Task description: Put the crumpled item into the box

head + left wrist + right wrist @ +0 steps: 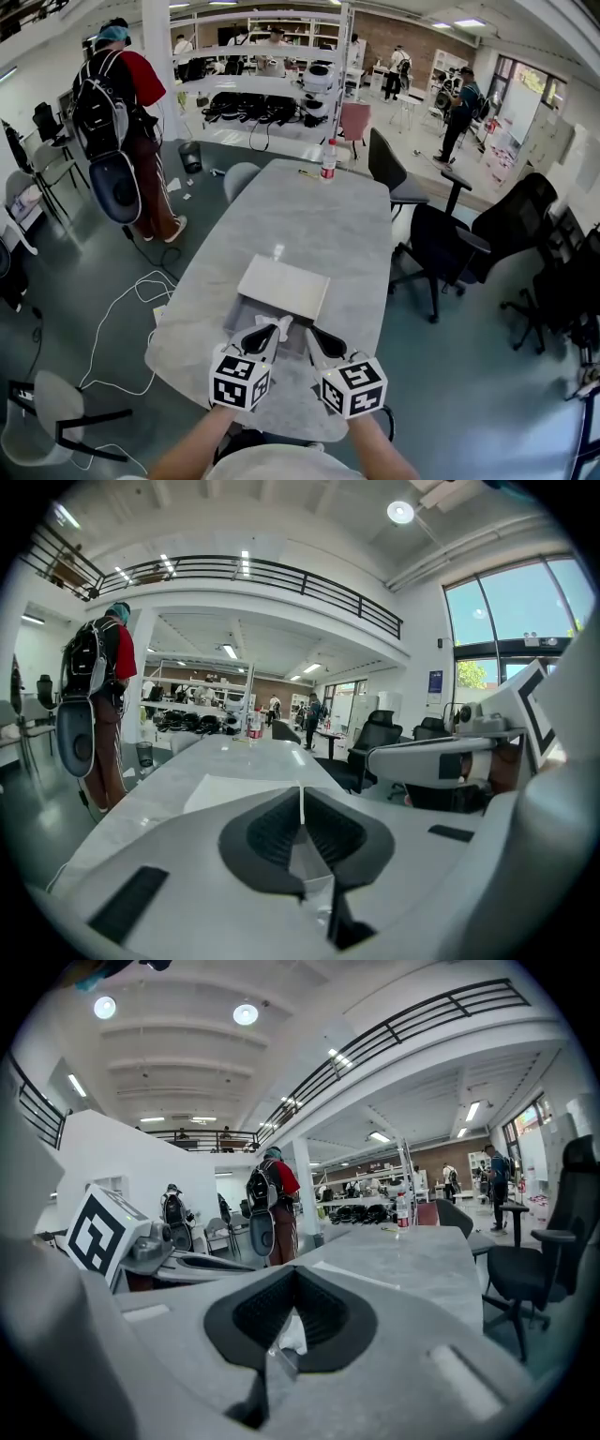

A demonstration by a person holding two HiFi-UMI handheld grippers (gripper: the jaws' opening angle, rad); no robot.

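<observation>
Left gripper (272,329) and right gripper (311,332) are held side by side above the near edge of the tabletop (309,216), close together but not touching. The left gripper's jaws are pressed together on the crumpled item (279,323), a piece of white paper. It is seen as a thin white strip between the tips and as a fold in the hollow behind them. The right gripper's jaws are closed tip to tip. A small white scrap (291,1333) is seen in the hollow behind its tips, and whether it is gripped cannot be told. A flat white box (281,286) is laid on the tabletop just beyond the grippers, near the near edge. A bottle (329,159) is stood at the far edge. A person with a backpack (122,122) is seen standing off the far left corner.
</observation>
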